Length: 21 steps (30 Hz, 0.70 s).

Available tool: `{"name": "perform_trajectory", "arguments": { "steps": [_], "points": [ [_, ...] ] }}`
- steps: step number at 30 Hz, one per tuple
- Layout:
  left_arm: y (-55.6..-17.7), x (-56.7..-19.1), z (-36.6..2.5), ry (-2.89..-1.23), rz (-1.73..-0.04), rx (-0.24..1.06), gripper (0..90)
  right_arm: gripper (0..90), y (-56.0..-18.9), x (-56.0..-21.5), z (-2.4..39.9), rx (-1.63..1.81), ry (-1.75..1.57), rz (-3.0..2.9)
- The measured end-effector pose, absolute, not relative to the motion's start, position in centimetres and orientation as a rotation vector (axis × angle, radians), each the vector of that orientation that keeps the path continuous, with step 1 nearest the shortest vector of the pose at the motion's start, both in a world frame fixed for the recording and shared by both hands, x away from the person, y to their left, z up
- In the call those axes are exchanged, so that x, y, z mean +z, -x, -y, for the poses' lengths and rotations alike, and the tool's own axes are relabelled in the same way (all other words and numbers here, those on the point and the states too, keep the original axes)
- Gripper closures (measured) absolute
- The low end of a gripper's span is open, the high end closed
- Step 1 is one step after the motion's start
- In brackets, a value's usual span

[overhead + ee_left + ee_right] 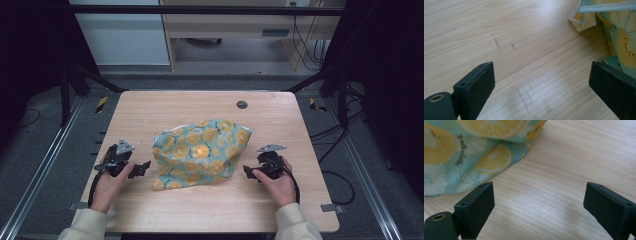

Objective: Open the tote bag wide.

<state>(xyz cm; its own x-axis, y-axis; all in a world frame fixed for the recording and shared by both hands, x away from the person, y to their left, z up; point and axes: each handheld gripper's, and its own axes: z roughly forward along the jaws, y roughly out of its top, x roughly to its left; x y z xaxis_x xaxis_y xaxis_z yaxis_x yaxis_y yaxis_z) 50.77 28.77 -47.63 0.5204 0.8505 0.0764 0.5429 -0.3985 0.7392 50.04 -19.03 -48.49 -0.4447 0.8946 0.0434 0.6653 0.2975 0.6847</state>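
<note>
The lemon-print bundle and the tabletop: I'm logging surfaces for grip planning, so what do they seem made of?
Lemon-print bundle: looks like thin woven cloth, matte, since it crumples into soft folds with a stitched-looking edge band. Tabletop: pale wood or wood-look laminate, smooth with low sheen; grain lines show, but which one is unclear.

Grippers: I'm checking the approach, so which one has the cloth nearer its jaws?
The left gripper: the lemon-print cloth meets its jaw edge, while the right gripper frames bare wood.

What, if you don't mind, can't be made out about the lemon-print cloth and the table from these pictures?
- Underside and inner folds of the cloth: hidden by its own crumpled top layer, high view.
- Most of the cloth: cut off by the frame edge in both gripper views.
- Small dark disc on the table: too small to identify, high view.
</note>
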Motion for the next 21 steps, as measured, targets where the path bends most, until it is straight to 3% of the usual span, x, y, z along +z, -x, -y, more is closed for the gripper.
{"name": "perform_trajectory", "arguments": {
  "steps": [7, 14, 21],
  "points": [
    [-50.6, -47.6, -28.4, -2.120, -1.109, 0.588, 6.3, 15.3, -49.8, -46.1, 19.0, 0.963, -1.369, -2.166],
    [-50.6, -47.9, -28.2, -2.147, -1.116, 0.594, 6.3, 26.0, -50.8, -41.9, 18.3, 0.960, -1.274, -2.183],
    [-50.7, -47.8, -28.4, -2.144, -1.121, 0.599, 6.3, 28.4, -51.7, -39.1, 17.4, 0.947, -1.220, -2.207]
  ]
}}
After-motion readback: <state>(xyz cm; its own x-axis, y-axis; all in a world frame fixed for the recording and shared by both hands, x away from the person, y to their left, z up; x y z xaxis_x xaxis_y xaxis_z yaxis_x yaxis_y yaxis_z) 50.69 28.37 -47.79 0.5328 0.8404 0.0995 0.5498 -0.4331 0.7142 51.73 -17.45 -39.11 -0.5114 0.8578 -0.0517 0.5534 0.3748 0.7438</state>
